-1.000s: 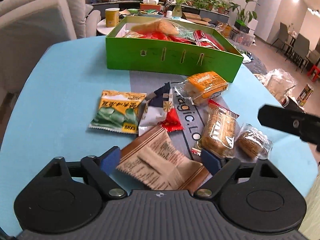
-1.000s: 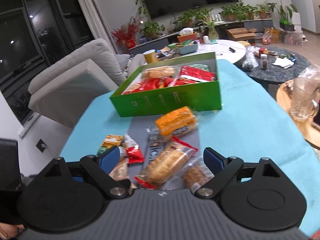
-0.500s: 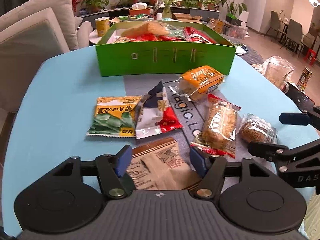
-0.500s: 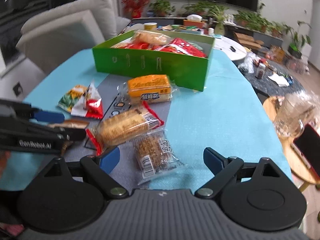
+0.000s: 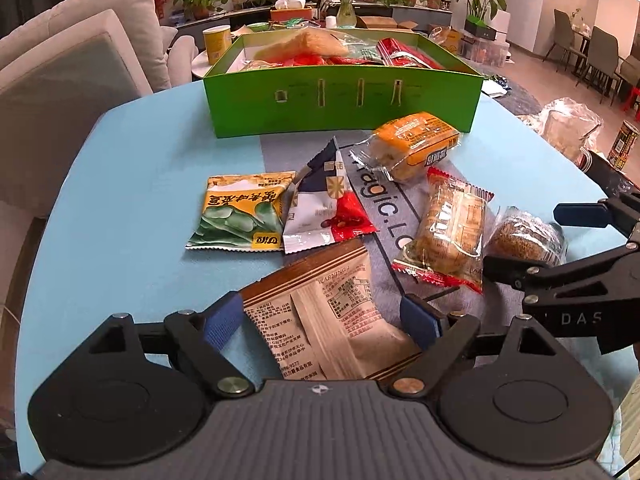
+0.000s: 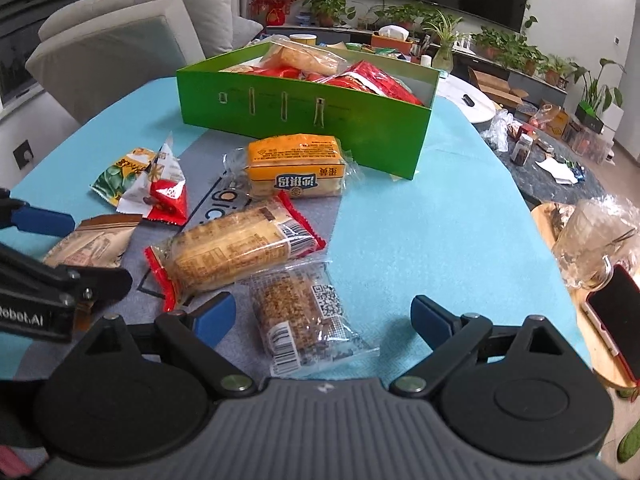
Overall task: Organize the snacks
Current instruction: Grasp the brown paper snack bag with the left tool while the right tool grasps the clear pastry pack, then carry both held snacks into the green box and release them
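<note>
My left gripper [image 5: 322, 318] is open, its fingers on either side of a brown packet [image 5: 328, 320] lying on the table. My right gripper [image 6: 322, 316] is open around a clear-wrapped grain bar [image 6: 304, 312], which also shows in the left wrist view [image 5: 524, 236]. A green box [image 5: 340, 100] holding several snacks stands at the far side. Loose on the table are a green pea bag [image 5: 240, 212], a navy, white and red packet [image 5: 326, 208], an orange cake pack [image 5: 416, 144] and a red-edged bread pack [image 5: 450, 228].
The table [image 5: 120, 200] has a blue cloth with a grey mat [image 5: 384, 208] down its middle. A sofa [image 5: 72, 60] stands to the left. To the right are a wooden side table with a glass mug [image 6: 596, 236] and a red phone [image 6: 616, 312].
My left gripper opened wider around the brown packet. My right gripper swung in from the right and came down over the grain bar, staying open.
</note>
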